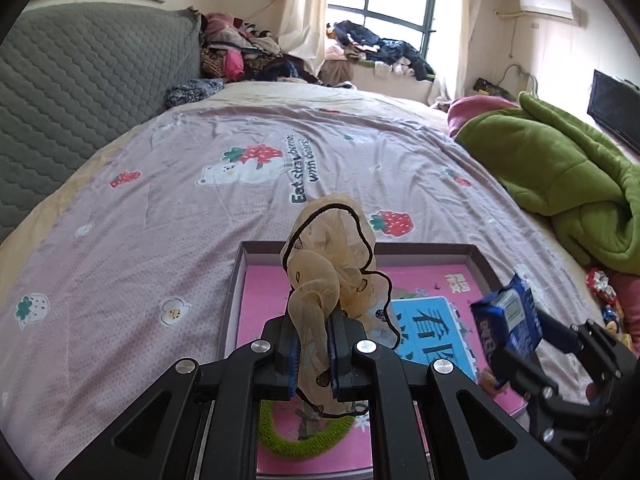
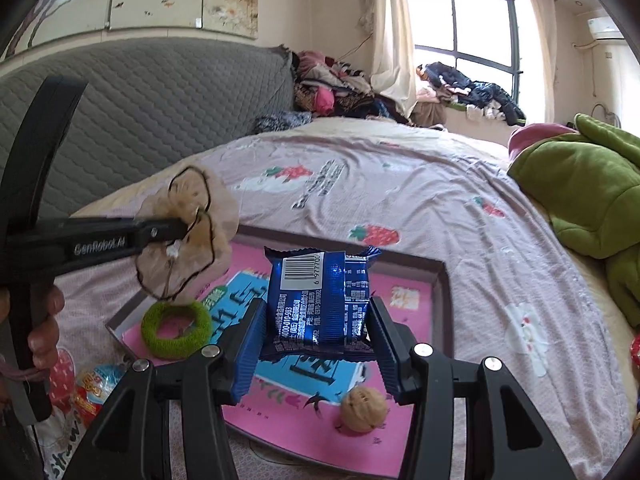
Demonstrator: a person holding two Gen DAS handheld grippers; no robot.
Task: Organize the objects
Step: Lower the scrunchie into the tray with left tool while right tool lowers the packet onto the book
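My left gripper (image 1: 313, 354) is shut on a beige sheer scrunchie (image 1: 334, 268) with a dark edge, holding it above the pink-lined box (image 1: 486, 266) on the bed. In the right wrist view that scrunchie (image 2: 188, 236) hangs from the left gripper (image 2: 182, 230) over the box's left end. My right gripper (image 2: 316, 344) is shut on a blue snack packet (image 2: 318, 300), barcode side up, above the box (image 2: 444, 300). The packet (image 1: 508, 316) also shows at the right of the left wrist view. A green hair ring (image 2: 176, 330) and a walnut (image 2: 364, 410) lie in the box.
The box rests on a strawberry-print bedcover (image 1: 160, 208). A green blanket (image 1: 568, 184) is heaped at the right, a grey quilted headboard (image 1: 80, 92) at the left. Wrapped sweets (image 2: 94, 390) lie on the bed left of the box. A hand (image 2: 44, 332) grips the left tool's handle.
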